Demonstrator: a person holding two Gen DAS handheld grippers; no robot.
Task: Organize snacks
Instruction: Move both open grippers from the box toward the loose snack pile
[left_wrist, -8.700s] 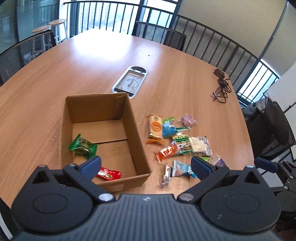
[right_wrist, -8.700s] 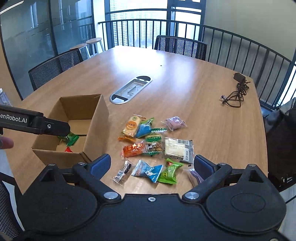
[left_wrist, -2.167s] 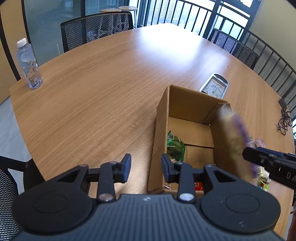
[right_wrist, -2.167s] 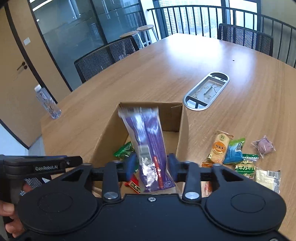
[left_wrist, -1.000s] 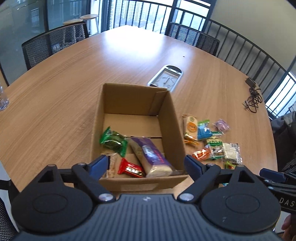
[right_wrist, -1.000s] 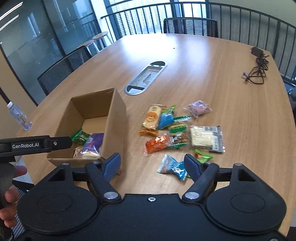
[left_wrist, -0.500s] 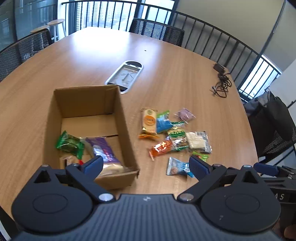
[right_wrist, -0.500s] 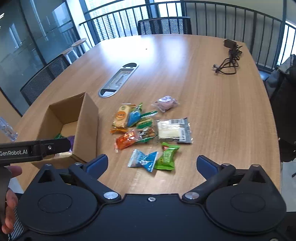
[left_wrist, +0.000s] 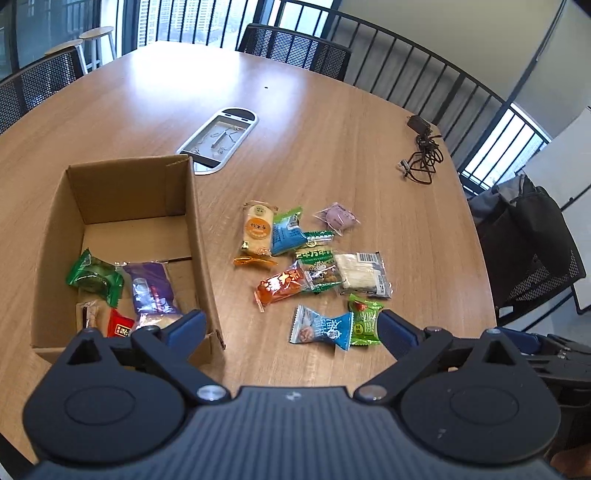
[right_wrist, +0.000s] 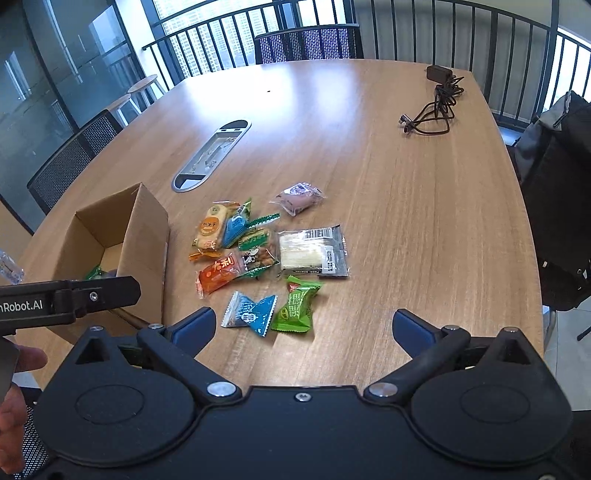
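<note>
- Seen from the left wrist view, the left gripper (left_wrist: 291, 328) has its jaws spread wide with nothing between the pads; they have just been opening.
- Its near-side finger (left_wrist: 186, 326) overlaps the front corner of the cardboard box (left_wrist: 199, 236), which already holds a green packet (left_wrist: 94, 277), a purple packet (left_wrist: 151, 290) and a red packet (left_wrist: 120, 325).
- Loose snacks lie in a cluster on the table (left_wrist: 332, 129) to the right of the box; nearest is the blue candy-wrap snack (left_wrist: 319, 328), touching the green candy-wrap snack (left_wrist: 365, 325).
- Both sit just ahead of the open jaws, toward the right finger; the blue one's long axis runs roughly across the view.

- In the right wrist view, the right gripper (right_wrist: 303, 328) also has its fingers fully apart and empty, having just been opening.
- Here the blue candy-wrap snack (right_wrist: 249, 312) and green candy-wrap snack (right_wrist: 297, 304) lie just beyond the gap, nearer its left finger; the green one's long axis points mostly away from the camera.
- At the left edge the left gripper's arm (right_wrist: 70, 297) crosses in front of the box (right_wrist: 146, 240).
- Judging by this, either hand could take the front pair; the right seems better centred on the green one, needing a short advance and descent.
</note>
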